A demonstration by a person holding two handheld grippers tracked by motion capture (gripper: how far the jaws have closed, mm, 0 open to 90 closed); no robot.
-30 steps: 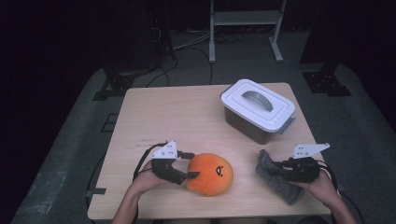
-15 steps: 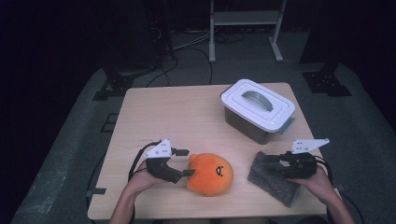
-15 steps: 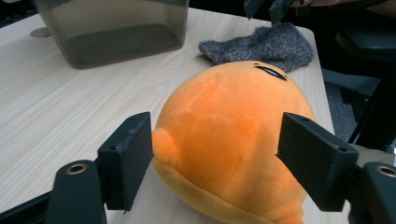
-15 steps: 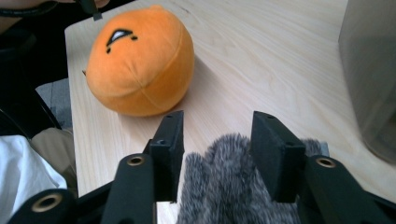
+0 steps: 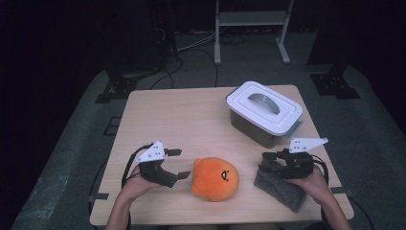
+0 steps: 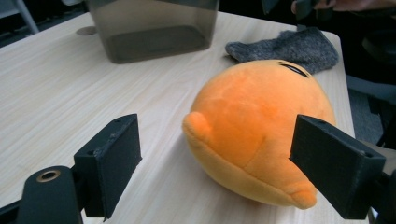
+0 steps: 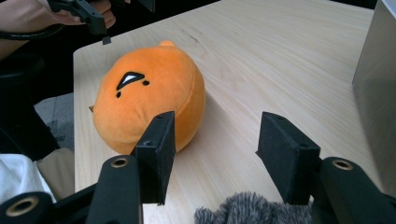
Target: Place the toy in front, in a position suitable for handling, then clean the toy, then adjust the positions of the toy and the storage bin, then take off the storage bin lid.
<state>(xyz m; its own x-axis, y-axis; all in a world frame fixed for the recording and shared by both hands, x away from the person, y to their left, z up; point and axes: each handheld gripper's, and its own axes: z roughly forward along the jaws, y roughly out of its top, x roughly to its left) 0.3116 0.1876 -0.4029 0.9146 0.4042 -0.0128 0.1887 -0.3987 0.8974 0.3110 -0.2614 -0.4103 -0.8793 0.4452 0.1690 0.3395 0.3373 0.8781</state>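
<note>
A round orange plush (image 5: 215,178) with a small face lies near the table's front edge. Just left of it is my left gripper (image 5: 179,164), whose jaws have just been opening. In the left gripper view the plush (image 6: 261,126) sits ahead of the left gripper (image 6: 223,140), and neither pad presses it. A grey woolly cloth (image 5: 280,189) lies at the front right under my right gripper (image 5: 266,163). Its jaws have also just been opening. In the right gripper view the right gripper (image 7: 219,140) is open over bare wood, with the cloth (image 7: 252,211) below it.
A grey storage box with a white handled lid (image 5: 264,111) stands at the back right of the wooden table (image 5: 182,115); its wall (image 7: 378,93) is close on the right in the right gripper view. Dark stands and cables lie on the floor beyond.
Both grippers have opened and lifted slightly. The left one drew back leftward off the plush. The right one released the grey cloth, which now lies flat.
</note>
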